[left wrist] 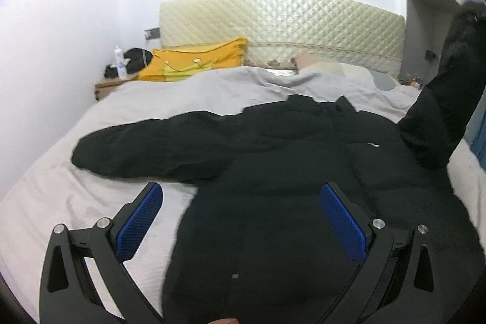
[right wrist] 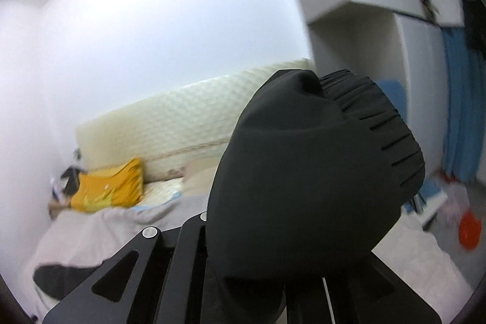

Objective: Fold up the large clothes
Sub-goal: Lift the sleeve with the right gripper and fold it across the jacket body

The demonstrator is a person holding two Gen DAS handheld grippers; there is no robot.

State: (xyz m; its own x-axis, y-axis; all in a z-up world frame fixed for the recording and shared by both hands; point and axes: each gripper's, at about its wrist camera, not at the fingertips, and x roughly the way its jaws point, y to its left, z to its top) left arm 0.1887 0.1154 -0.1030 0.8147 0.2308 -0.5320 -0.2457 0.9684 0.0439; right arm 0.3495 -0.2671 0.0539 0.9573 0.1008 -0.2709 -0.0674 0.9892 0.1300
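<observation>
Left wrist view is showing the bed (left wrist: 60, 181), a black jacket (left wrist: 273, 172) lying spread across it, and the left claw (left wrist: 241, 199) hovering spread above the jacket's body. The right claw (right wrist: 258, 278) is pinching the jacket's ribbed cuff (right wrist: 364, 123), raised.

Bed (left wrist: 54, 196) with pale grey cover, quilted cream headboard (left wrist: 279, 20) at far end. Black jacket (left wrist: 273, 172) lies spread flat across the cover, one sleeve (left wrist: 145, 144) stretched out to the left, the other sleeve (left wrist: 440, 111) lifted off the bed at right. Yellow cushion (left wrist: 194, 63) at the far left near the headboard. Pale pillow (left wrist: 322, 64) beside it, partly under the cover.
</observation>
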